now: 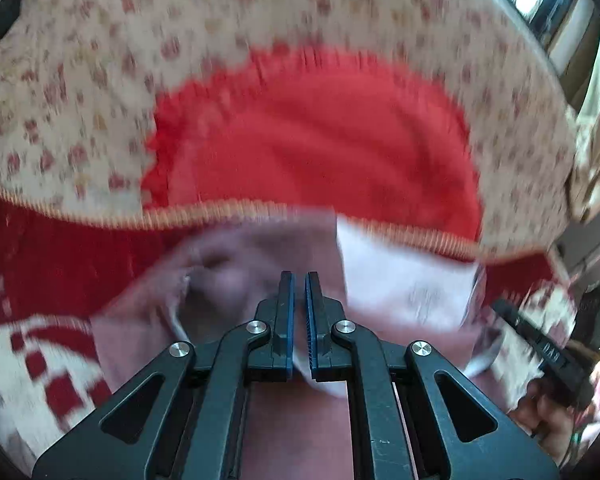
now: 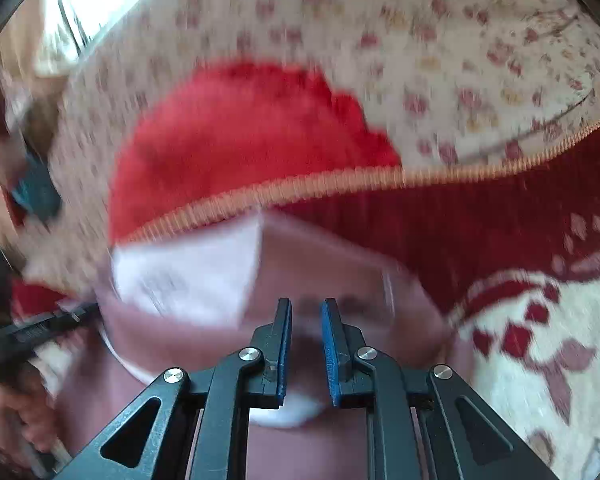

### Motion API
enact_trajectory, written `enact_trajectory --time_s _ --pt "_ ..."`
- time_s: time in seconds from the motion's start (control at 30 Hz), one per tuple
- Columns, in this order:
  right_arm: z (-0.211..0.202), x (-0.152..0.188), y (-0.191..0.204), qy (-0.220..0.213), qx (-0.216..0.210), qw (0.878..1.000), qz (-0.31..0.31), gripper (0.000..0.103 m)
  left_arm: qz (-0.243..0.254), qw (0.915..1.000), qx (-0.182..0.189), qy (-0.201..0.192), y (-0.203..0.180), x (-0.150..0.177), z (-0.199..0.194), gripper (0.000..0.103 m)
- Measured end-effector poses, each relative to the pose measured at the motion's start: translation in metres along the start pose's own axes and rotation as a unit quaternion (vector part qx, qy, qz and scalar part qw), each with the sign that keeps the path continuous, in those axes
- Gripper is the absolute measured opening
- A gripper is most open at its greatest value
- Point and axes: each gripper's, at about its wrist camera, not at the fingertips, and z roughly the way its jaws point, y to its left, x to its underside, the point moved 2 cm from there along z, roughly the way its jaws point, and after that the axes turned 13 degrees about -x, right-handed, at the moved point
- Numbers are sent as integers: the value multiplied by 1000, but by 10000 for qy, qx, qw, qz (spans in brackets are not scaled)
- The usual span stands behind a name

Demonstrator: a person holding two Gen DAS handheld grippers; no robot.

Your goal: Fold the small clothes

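A small dusty-pink garment (image 1: 236, 264) with a white panel (image 1: 408, 280) hangs in front of a floral cushion. My left gripper (image 1: 299, 280) is shut on a white edge of the pink garment, which passes between its jaws. In the right wrist view the same pink garment (image 2: 328, 264) and its white panel (image 2: 188, 276) fill the lower middle. My right gripper (image 2: 306, 306) has its jaws a little apart with the garment's cloth between and under them. Both views are motion-blurred.
A red cloth (image 1: 320, 136) lies on the floral cushion (image 1: 80, 60), whose edge has an orange piped trim (image 2: 340, 184). A dark red and cream patterned cover (image 2: 520, 320) lies below. The other gripper and a hand (image 1: 548, 360) show at the right edge.
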Motion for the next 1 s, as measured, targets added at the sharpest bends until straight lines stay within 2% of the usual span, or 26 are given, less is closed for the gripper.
enact_trajectory --time_s 0.1,0.17,0.2,0.3,0.37,0.43,0.5,0.53,0.6,0.67,0.77,0.87,0.93,1.0 --pt "-12 -14 -4 -535 -272 9982 75 14 -320 9985 233 -378 19 -15 -10 5" --pt "-16 -18 -7 -512 -146 9979 358 14 -560 9972 174 -461 34 -19 -15 5" --pt "-19 -17 -3 -428 -280 9979 392 14 -631 9971 164 -399 38 -18 -16 5" --pt "-20 -1 39 208 -706 9971 -199 14 -484 9987 185 -30 34 -3 -24 5" --pt "-13 19 63 654 -694 9935 -620 14 -116 9994 197 269 21 14 -27 5" --pt "3 41 76 1209 -706 9875 -730 14 350 9972 198 630 6 35 -26 5" --pt "18 62 84 1647 -517 9813 -847 14 847 9915 -24 988 -10 58 -18 5" --pt "26 73 87 1837 -294 9782 -926 14 1073 9876 -326 1095 -16 65 -9 5" --pt "42 85 87 2065 -19 9729 -1038 14 1142 9851 -562 1155 -20 64 3 5" --pt "52 84 85 1923 46 9758 -1036 14 1040 9872 -593 1051 -22 54 9 5" --pt "60 70 75 1624 -29 9848 -623 15 840 9920 -612 712 -19 35 8 5" --pt "62 56 64 1249 -181 9918 -204 15 356 9982 -461 108 -1 12 -7 5" --pt "57 41 70 892 -67 9946 -526 15 19 9991 -355 -238 12 2 -16 5" --pt "44 24 75 331 55 9963 -792 15 -334 9986 -201 -360 24 -6 -19 5"
